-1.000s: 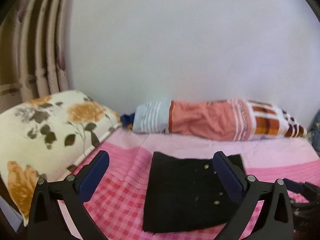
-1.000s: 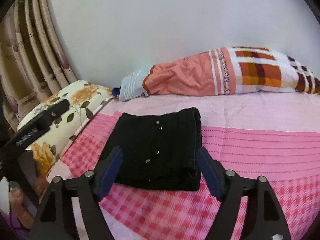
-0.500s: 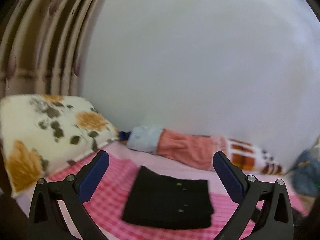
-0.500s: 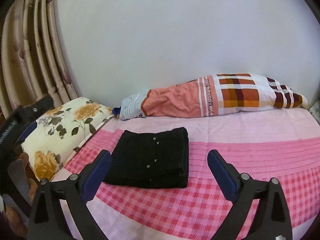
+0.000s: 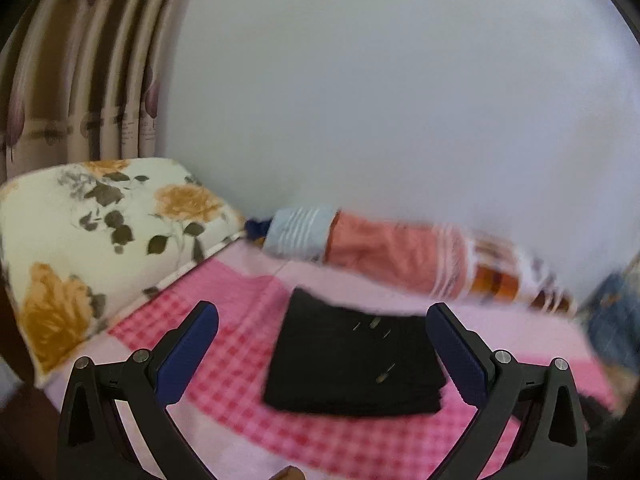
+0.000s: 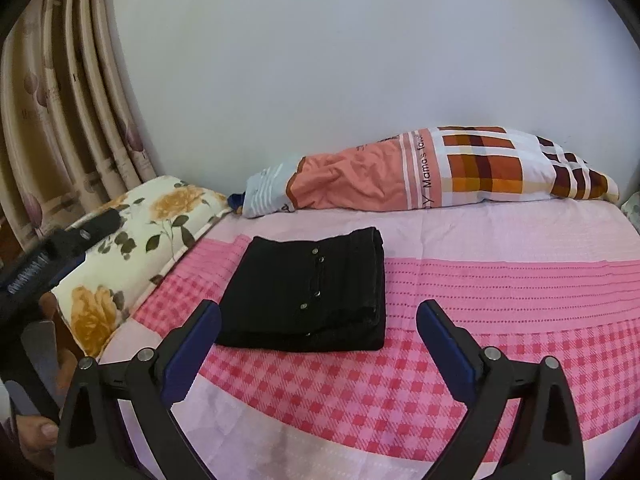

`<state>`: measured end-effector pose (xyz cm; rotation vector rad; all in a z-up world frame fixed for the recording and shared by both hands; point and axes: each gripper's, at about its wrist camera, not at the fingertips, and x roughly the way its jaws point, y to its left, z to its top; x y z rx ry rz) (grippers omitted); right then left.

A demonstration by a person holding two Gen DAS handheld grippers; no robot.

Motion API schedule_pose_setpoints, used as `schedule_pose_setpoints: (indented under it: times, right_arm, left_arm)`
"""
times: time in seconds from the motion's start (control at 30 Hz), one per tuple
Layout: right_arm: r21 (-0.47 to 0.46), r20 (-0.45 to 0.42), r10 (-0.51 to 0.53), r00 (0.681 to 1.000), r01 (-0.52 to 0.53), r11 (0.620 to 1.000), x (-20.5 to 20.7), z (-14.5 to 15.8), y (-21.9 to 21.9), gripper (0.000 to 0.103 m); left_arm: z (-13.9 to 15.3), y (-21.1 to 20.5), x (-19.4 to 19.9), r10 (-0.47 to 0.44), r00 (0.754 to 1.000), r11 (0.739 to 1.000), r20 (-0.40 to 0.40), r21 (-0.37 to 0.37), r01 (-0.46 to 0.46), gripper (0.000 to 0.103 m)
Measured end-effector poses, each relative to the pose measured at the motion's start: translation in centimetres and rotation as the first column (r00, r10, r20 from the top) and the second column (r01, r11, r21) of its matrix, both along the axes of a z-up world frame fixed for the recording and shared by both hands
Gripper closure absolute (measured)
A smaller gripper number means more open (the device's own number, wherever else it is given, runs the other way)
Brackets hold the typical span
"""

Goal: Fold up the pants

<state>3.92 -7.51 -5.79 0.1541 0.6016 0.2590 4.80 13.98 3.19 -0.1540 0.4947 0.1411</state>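
- Pants first: black fabric, metal snap studs down the front, sitting as a compact squared-off stack of layers on the pink checked bedspread, toward the side with the cream floral cushion.
- Edges look pretty well lined up in the right wrist view, with the thick folded edge on the right of the stack. No loose leg or waistband sticking out that I can see.
- Right gripper is spread wide with nothing between its blue pads, hanging clear of the stack on the near side.
- Left gripper is also spread wide and empty. Its view is blurry, but the pants sit beyond the fingertips, not touched.
- So my read: folding is basically done. At most a quick pat-down or a nudge to square it is left.
- Orange-and-plaid rolled quilt along the wall is well apart from the stack, not in the way.
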Motion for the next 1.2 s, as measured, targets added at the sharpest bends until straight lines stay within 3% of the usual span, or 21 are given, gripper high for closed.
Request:
schedule_pose_setpoints:
  times: [0.07, 0.17, 0.43, 0.63, 1.2]
  right_arm:
    - [0.001, -0.005, -0.002, 1.000, 0.002, 1.000, 0.1, -0.1, 0.1, 0.006]
    - [-0.010, -0.002, -0.012, 1.000, 0.011, 1.000, 0.1, -0.1, 0.0, 0.006]
    - [-0.013, -0.012, -0.020, 1.000, 0.020, 1.000, 0.2, -0.4, -0.1, 0.006]
    - [-0.039, -0.013, -0.018, 1.000, 0.017, 0.999, 0.3, -0.8, 0.5, 0.006]
    - [-0.078, -0.041, -0.031, 0.999, 0.028, 0.997, 1.0, -2.0, 1.0, 0.004]
  left_arm:
    - [-0.9, -0.8, 0.8, -0.003, 0.998, 0.998, -0.064, 0.069, 0.008, 0.000]
    - [-1.6, -1.2, 0.6, 0.026, 0.998, 0.993, -0.057, 0.117, -0.019, 0.000]
    - [-2.3, -1.3, 0.4, -0.019, 0.999, 0.997, -0.050, 0.069, 0.023, 0.000]
    - [-2.5, -1.8, 0.1, -0.028, 0.999, 0.995, -0.029, 0.100, 0.031, 0.000]
    - [-3.9, -2.0, 0.8, -0.057, 0.996, 0.995, -0.072, 0.081, 0.063, 0.000]
